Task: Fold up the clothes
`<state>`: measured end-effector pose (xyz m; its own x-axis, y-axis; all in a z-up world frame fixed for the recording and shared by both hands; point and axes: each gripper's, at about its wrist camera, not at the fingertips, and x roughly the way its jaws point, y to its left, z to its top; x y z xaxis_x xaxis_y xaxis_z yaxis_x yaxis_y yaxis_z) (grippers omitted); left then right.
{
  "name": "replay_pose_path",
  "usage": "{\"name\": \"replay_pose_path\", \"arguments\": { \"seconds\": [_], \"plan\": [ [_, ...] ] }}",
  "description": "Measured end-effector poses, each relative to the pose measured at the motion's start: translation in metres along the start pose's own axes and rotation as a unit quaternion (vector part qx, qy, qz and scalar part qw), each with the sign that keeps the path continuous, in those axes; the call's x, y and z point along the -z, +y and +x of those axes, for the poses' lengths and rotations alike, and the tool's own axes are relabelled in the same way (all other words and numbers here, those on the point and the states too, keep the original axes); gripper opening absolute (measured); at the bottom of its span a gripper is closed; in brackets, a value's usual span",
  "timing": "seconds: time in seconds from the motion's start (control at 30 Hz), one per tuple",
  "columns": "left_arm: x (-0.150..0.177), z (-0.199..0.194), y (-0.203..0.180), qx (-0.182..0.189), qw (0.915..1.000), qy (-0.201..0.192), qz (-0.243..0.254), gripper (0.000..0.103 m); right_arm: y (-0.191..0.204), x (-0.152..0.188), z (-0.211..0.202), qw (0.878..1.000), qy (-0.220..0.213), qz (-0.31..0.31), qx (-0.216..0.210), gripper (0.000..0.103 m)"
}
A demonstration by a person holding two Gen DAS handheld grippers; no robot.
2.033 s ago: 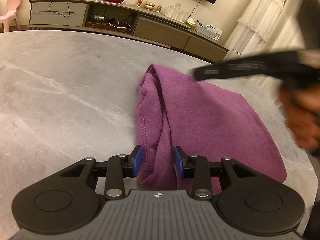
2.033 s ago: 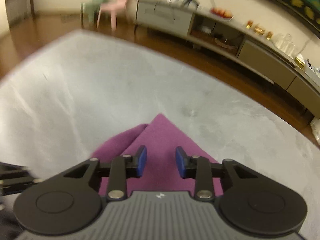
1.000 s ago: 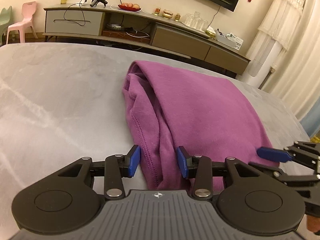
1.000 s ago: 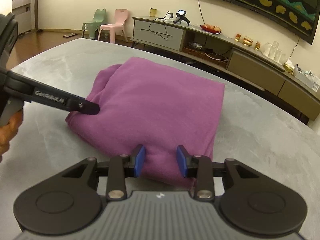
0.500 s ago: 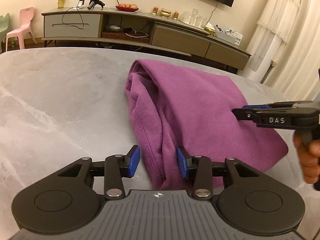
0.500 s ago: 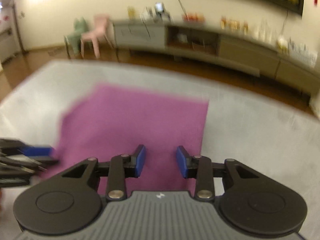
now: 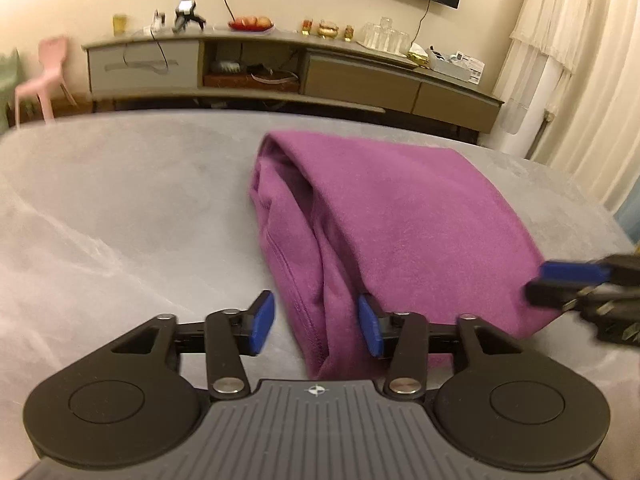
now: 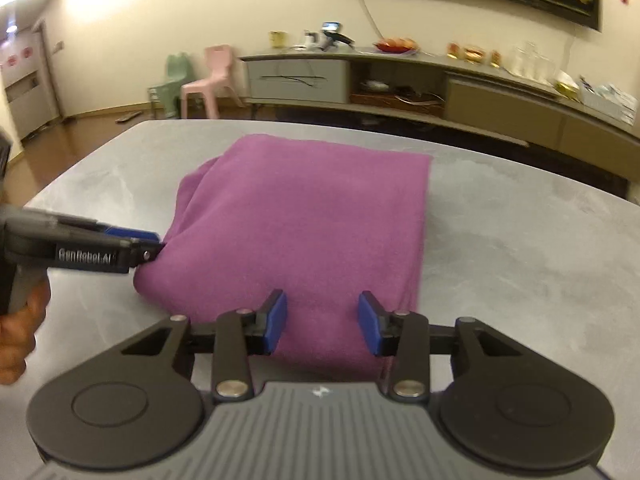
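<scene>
folded purple garment [image 7: 400, 216] lies on the grey desk [image 7: 120, 200]; left claw [image 7: 316, 322] gapes around its near edge — right claw [image 8: 322, 322] likewise, released.

The folded garment [image 8: 304, 224] lies on the table [image 8: 520, 248], the left gripper [image 7: 316, 322] at its left edge, the right gripper [image 8: 322, 322] at its near edge, and a sideboard [image 8: 400, 80] behind the table.

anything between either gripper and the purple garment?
Nothing visible. The left gripper is open at the garment's layered near edge, and the right gripper is open over its other near edge. Bare table lies around it.
</scene>
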<state>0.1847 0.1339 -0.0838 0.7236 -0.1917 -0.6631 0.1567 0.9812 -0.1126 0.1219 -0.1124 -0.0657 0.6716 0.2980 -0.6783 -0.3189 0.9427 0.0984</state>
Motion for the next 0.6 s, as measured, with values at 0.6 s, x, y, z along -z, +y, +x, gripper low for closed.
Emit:
{"name": "replay_pose_path", "arguments": {
  "seconds": [0.6],
  "plan": [
    [0.007,-0.087,-0.088,0.011,0.9996,-0.025,0.002,0.102,-0.029,0.046,-0.075,0.995,0.008,0.084,0.055,0.073]
  ]
}}
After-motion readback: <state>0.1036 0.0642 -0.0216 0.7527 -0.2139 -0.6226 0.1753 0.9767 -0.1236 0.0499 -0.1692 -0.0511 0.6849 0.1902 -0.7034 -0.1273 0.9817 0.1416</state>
